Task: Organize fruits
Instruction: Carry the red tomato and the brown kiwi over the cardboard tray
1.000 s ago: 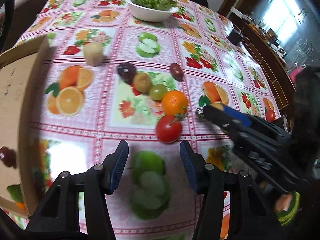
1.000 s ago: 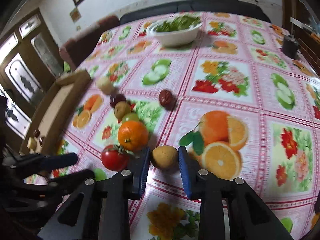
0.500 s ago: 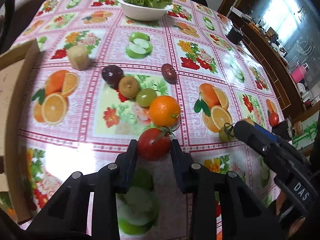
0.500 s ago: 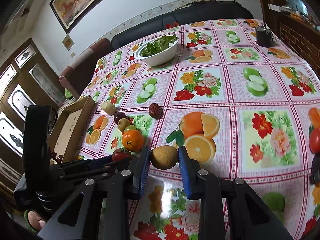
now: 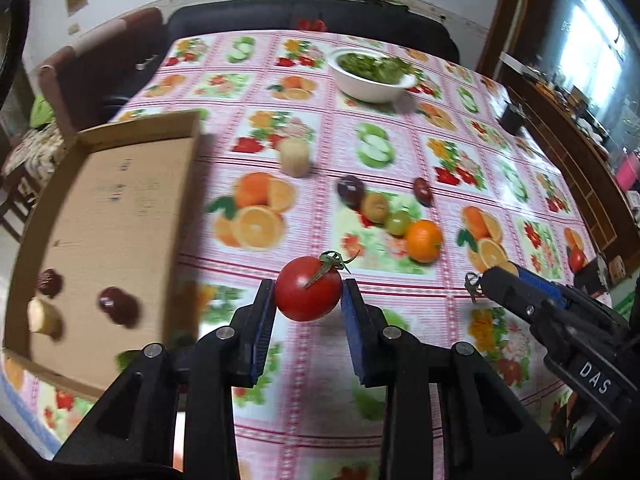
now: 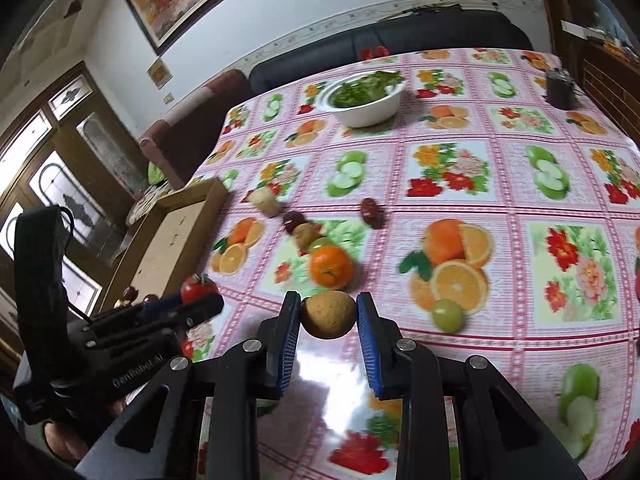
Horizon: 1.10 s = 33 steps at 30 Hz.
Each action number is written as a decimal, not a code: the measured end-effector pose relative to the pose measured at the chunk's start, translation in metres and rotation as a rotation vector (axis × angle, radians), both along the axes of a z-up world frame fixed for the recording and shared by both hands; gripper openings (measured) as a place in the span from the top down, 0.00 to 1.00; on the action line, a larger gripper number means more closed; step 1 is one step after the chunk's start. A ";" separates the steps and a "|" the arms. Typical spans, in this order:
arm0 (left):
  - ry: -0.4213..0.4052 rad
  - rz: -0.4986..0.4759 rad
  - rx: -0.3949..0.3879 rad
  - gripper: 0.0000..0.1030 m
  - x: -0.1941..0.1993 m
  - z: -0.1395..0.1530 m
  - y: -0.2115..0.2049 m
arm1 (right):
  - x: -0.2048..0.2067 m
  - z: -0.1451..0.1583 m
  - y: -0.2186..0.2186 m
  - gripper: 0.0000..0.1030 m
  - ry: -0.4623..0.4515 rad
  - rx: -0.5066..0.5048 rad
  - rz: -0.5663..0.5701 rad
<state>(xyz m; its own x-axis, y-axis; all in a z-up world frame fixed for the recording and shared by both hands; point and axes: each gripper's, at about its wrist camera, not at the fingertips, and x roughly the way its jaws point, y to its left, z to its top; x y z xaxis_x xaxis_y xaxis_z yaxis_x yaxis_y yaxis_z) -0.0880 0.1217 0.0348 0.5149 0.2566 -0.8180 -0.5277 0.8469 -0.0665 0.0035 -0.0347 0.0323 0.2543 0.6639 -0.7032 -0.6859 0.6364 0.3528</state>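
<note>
Far to the left of the left hand-held gripper (image 5: pixel 308 300) lies an open cardboard box (image 5: pixel 120 220) on the worktop (image 5: pixel 400 320); two dark red fruits (image 5: pixel 116 304) and a pale one (image 5: pixel 42 316) sit in its near end. The left hand-held gripper itself is clamped on a red tomato (image 5: pixel 308 294), blue pads pressing both its sides, the green stalk turned up and the fruit clear of the cloth. Beyond it and to its right, a loose row rests on the worktop: a dark plum (image 5: pixel 351 191), a brown fruit (image 5: pixel 375 206), a green grape (image 5: pixel 397 222) and an orange (image 5: pixel 424 240), touching or nearly so. A pale fruit (image 5: pixel 294 156) stands apart behind them, and a small dark red fruit (image 5: pixel 423 190) further right. A white bowl of greens (image 5: pixel 370 74) sits at the far end. To the right, the right hand-held gripper (image 6: pixel 329 316) is closed on a round brown fruit (image 6: pixel 329 315), held between its pads above the cloth. Just right of it a green grape (image 6: pixel 447 314) lies on the worktop.
</note>
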 end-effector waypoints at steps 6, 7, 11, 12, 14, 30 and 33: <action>-0.008 0.053 0.014 0.70 -0.020 0.004 0.017 | -0.018 0.000 0.024 0.72 -0.003 -0.011 0.062; -0.009 0.062 0.018 0.70 -0.023 0.005 0.019 | -0.021 0.000 0.028 0.72 -0.002 -0.012 0.071; -0.015 0.089 0.023 0.70 -0.032 0.005 0.029 | -0.030 0.001 0.042 0.72 -0.006 -0.018 0.104; -0.017 0.095 0.021 0.70 -0.034 0.006 0.032 | -0.032 0.002 0.045 0.72 -0.008 -0.018 0.111; -0.020 0.104 0.019 0.70 -0.037 0.006 0.036 | -0.036 0.003 0.051 0.72 -0.012 -0.020 0.124; -0.031 0.138 0.002 0.70 -0.048 0.006 0.052 | -0.050 0.003 0.075 0.72 -0.020 -0.036 0.173; -0.031 0.144 0.002 0.70 -0.050 0.005 0.054 | -0.051 0.003 0.079 0.72 -0.022 -0.039 0.182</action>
